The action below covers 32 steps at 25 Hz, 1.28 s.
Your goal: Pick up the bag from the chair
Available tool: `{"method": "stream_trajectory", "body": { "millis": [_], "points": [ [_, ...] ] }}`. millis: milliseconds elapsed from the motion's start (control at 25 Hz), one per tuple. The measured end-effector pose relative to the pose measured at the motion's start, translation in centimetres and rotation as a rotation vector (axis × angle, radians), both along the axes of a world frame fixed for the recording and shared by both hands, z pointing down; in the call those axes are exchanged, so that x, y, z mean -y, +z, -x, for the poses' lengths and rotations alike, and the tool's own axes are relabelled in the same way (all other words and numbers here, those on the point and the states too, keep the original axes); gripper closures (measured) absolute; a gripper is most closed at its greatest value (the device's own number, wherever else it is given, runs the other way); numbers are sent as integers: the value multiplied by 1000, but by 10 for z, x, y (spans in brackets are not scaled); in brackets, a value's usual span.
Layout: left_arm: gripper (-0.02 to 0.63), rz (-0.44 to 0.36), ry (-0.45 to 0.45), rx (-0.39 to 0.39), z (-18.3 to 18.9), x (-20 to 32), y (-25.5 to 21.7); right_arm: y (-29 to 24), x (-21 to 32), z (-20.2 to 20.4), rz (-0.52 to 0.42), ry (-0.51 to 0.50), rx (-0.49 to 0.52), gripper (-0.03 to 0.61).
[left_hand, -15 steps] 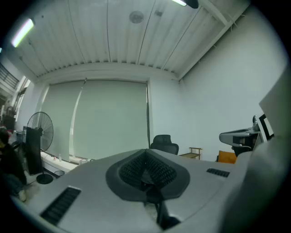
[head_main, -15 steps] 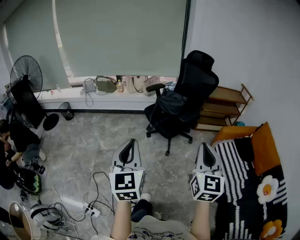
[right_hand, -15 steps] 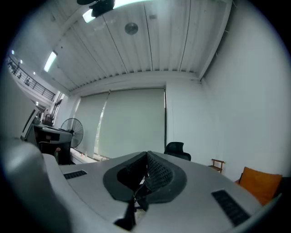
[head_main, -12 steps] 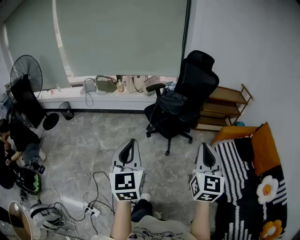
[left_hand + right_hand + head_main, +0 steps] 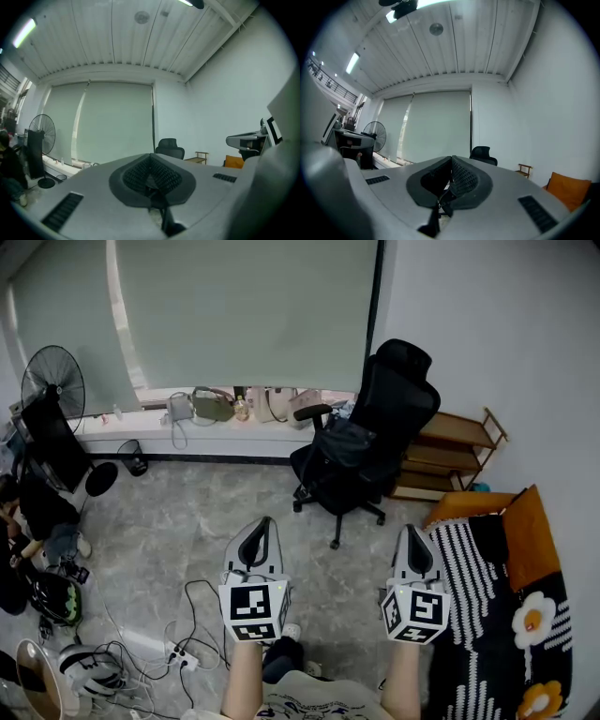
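A black bag (image 5: 343, 448) lies on the seat of a black office chair (image 5: 398, 395) near the room's far right corner. The chair's top (image 5: 169, 144) shows above the jaws in the left gripper view, and the chair's headrest (image 5: 483, 152) in the right gripper view. My left gripper (image 5: 265, 522) is held level over the floor, well short of the chair, shut and empty. My right gripper (image 5: 410, 531) is level beside it, also shut with nothing in it. In both gripper views the ribbed pads (image 5: 151, 172) (image 5: 454, 177) meet.
A low wooden shelf (image 5: 453, 454) stands right of the chair. An orange cushion (image 5: 527, 531) and a striped black-and-white blanket (image 5: 473, 596) lie at the right. A standing fan (image 5: 52, 381) is at the left. Cables and a power strip (image 5: 183, 660) lie on the floor. Bags line the window sill (image 5: 216, 407).
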<state>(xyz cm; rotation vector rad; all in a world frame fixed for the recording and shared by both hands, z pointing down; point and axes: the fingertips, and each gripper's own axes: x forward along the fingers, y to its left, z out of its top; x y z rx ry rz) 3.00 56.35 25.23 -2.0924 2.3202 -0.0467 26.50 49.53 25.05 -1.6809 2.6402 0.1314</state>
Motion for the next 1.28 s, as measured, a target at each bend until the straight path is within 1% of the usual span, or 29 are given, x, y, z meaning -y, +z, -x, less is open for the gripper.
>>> {"method": "stream_trajectory", "body": {
  "millis": [160,280,320,400,440,480,520,560,640,760,920,1120,1280],
  "points": [
    [600,-1,-3,-17,0,3,3,3,4,-2,5,-8,17,568],
    [593,13,10,-21,-1,2,8,7,2,0,8,-13,7,568],
    [548,15,21,-28,-1,2,10,8,1,1,11,-20,6,556],
    [440,18,38,-50,-3,4,13,10,2,5,22,-41,16,442],
    [406,19,41,-58,-2,6,15,11,4,6,28,-48,21,400],
    [376,19,40,-65,-1,7,16,12,6,9,32,-54,24,391],
    [350,18,37,-73,1,10,17,13,9,11,34,-59,24,355],
    [342,21,32,-79,3,13,18,13,12,14,36,-65,24,326],
    [330,38,18,-72,9,21,22,15,20,20,42,-76,22,313],
    [324,55,8,-59,17,34,29,22,32,29,56,-84,20,278],
    [321,43,11,-86,31,62,35,33,59,40,69,-77,16,275],
    [321,42,28,-89,57,125,40,37,118,63,79,-55,18,265],
    [321,33,70,-86,81,188,33,28,176,87,68,-34,27,261]
  ]
}}
